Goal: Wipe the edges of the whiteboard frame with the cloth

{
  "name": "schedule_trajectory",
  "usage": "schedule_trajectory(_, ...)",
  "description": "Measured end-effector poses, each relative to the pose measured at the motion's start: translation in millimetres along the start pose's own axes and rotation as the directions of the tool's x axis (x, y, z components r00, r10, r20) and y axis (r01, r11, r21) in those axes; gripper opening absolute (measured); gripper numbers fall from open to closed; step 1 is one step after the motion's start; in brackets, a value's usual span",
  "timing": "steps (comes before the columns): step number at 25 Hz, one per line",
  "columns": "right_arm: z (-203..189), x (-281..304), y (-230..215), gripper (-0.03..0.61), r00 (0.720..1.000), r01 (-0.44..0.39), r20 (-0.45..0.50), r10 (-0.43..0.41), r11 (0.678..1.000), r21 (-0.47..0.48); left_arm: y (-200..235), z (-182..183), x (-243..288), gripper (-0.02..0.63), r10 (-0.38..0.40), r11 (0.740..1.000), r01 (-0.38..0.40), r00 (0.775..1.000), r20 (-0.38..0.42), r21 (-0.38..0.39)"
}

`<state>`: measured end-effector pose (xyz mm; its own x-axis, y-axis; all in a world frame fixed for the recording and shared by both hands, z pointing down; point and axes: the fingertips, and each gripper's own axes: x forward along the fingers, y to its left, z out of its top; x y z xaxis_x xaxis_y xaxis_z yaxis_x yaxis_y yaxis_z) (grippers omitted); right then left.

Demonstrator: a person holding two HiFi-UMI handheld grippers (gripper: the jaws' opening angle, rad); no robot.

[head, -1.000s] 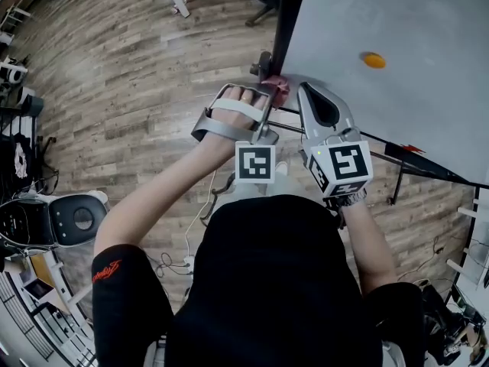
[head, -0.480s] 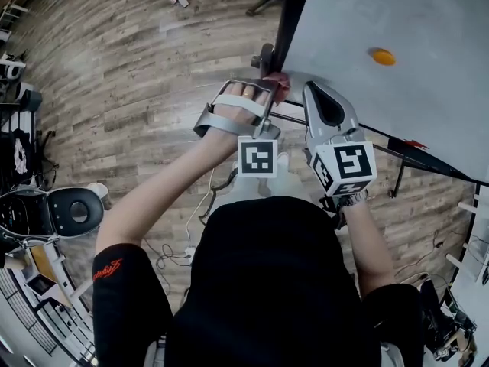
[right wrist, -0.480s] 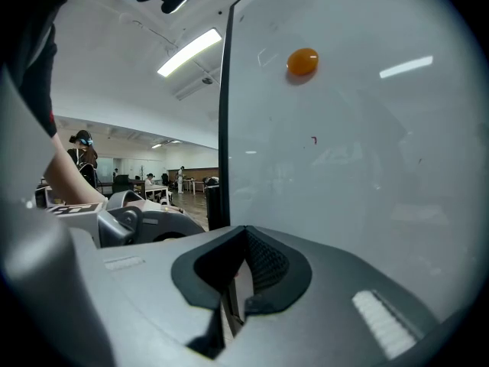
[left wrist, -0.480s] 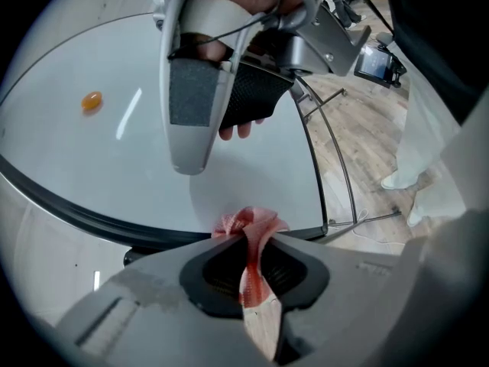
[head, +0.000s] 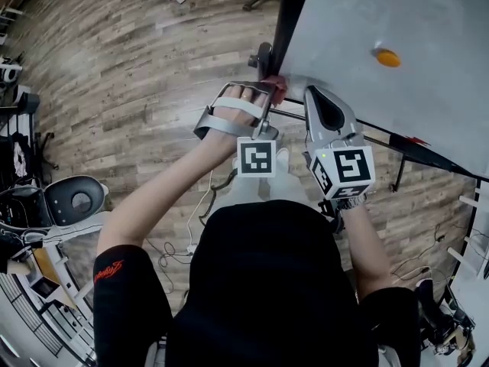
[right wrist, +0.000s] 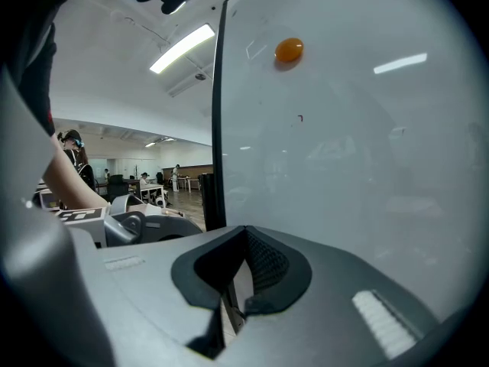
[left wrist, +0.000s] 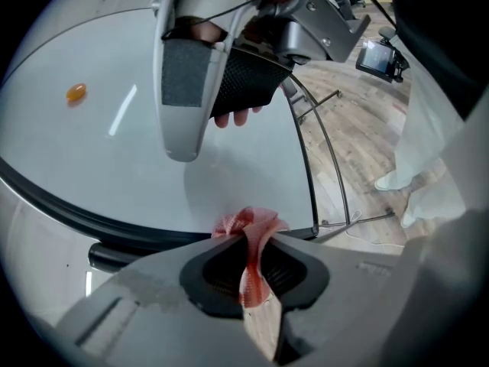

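Observation:
A whiteboard (head: 397, 21) (left wrist: 114, 144) (right wrist: 359, 128) stands upright with a black frame edge (head: 289, 14) (left wrist: 69, 209) (right wrist: 216, 113). My left gripper (head: 269, 84) (left wrist: 252, 243) is shut on a red-pink cloth (head: 275, 89) (left wrist: 250, 239), and the cloth's bunched end presses on the board's lower left corner at the frame. My right gripper (head: 315, 96) (right wrist: 233, 281) (left wrist: 183, 147) is shut with nothing in it, its tip right beside the board's surface just right of the cloth. An orange magnet (head: 388, 57) (left wrist: 75, 92) (right wrist: 289, 50) sticks to the board.
A black stand bar (head: 428, 159) runs under the board, with thin metal legs (left wrist: 321, 151) beyond it. Wood plank floor (head: 137, 67) lies all around. A round grey device (head: 72, 201) and cables sit at the left. People and desks (right wrist: 153, 182) show far off.
Both grippers have shifted slightly up along the board's left corner, with the cloth staying on the frame. The right gripper stays beside the left.

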<state>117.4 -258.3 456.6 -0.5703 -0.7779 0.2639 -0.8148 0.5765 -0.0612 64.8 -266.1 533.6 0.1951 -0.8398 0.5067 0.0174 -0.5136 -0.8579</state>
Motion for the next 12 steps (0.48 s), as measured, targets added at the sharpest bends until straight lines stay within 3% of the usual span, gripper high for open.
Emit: schedule_trajectory(12,-15,0,-1,0.003,1.0,0.015,-0.024,-0.014,1.0,0.02,-19,-2,11,0.046,-0.027,1.0,0.027,1.0,-0.004,-0.01)
